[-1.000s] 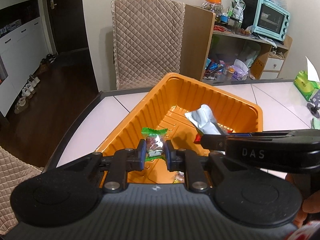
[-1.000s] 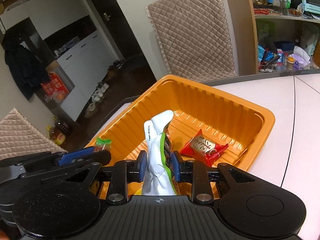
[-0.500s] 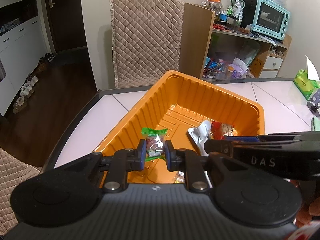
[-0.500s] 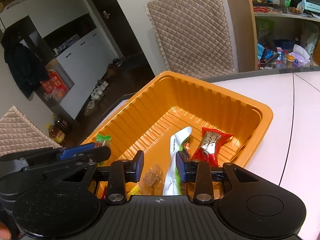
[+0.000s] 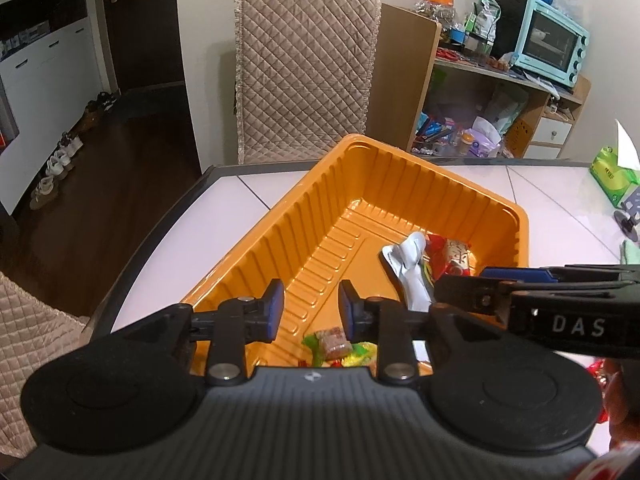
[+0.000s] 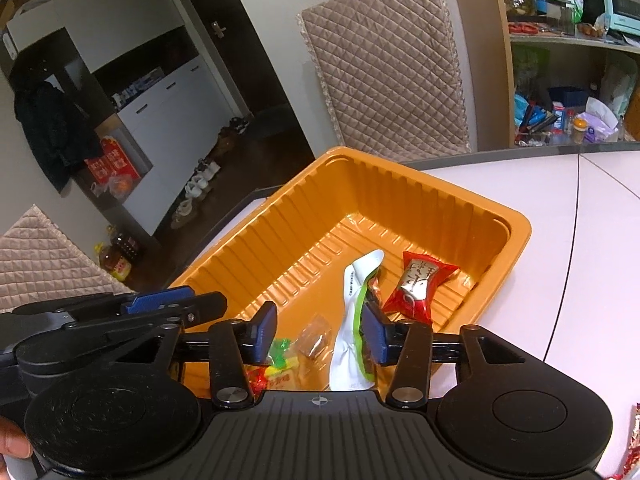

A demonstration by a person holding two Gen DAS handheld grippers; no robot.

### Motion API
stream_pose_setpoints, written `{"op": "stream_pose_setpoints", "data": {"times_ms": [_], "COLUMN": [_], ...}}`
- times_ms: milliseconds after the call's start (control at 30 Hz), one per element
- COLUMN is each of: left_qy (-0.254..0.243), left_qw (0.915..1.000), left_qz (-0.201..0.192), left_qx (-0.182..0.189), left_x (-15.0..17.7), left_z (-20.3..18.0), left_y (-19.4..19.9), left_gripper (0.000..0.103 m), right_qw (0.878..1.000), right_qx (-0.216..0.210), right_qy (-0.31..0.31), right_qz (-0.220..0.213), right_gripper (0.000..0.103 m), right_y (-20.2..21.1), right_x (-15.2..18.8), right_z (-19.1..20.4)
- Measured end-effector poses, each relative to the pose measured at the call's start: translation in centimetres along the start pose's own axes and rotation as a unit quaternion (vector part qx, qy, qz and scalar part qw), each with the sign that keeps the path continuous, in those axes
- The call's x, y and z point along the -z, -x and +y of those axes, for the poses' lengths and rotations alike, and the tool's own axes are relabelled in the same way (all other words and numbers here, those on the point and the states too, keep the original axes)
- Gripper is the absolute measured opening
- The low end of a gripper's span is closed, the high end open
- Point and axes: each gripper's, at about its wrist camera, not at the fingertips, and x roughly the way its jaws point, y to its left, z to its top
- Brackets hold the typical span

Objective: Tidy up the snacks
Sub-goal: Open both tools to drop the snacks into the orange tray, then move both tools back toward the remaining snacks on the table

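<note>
Left wrist view: left gripper [image 5: 311, 307] is hanging wide and empty over the tray [image 5: 404, 172], green candy [image 5: 331, 343] lying beneath; right wrist view: right gripper [image 6: 318, 332] is gaping, white packet [image 6: 352, 320] in the tray beside the red snack [image 6: 420, 280]; drop step looks done, next fetch needs leftovers outside the tray.

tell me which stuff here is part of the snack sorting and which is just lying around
Part of the job:
orange tray
red snack packet
white and green packet
small brown candy
left tongs and right tongs, both open

Just lying about:
quilted chair
toaster oven
green tissue box
</note>
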Motion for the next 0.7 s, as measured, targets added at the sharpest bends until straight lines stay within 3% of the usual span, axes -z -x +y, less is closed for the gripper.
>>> {"op": "stream_pose_setpoints", "data": {"times_ms": [367,700], "left_qy": [0.021,0.024], "left_qw": [0.9997,0.9995], "left_qz": [-0.009,-0.009], "left_qx": [0.007,0.017], "left_x": [1.1,3.5], "left_z": [0.4,-1.1], "left_y": [5.2,10.6], "left_gripper": [0.032,0.032], "right_qw": [1.000,0.999], "right_qx": [-0.003,-0.002], "right_qy": [0.017,0.012], "right_qz": [-0.023,-0.039], "right_gripper": [0.062,0.064], "right_y": [4.9,10.6], "right_x": [1.4,4.6], "right_z": [1.4,2.2]}}
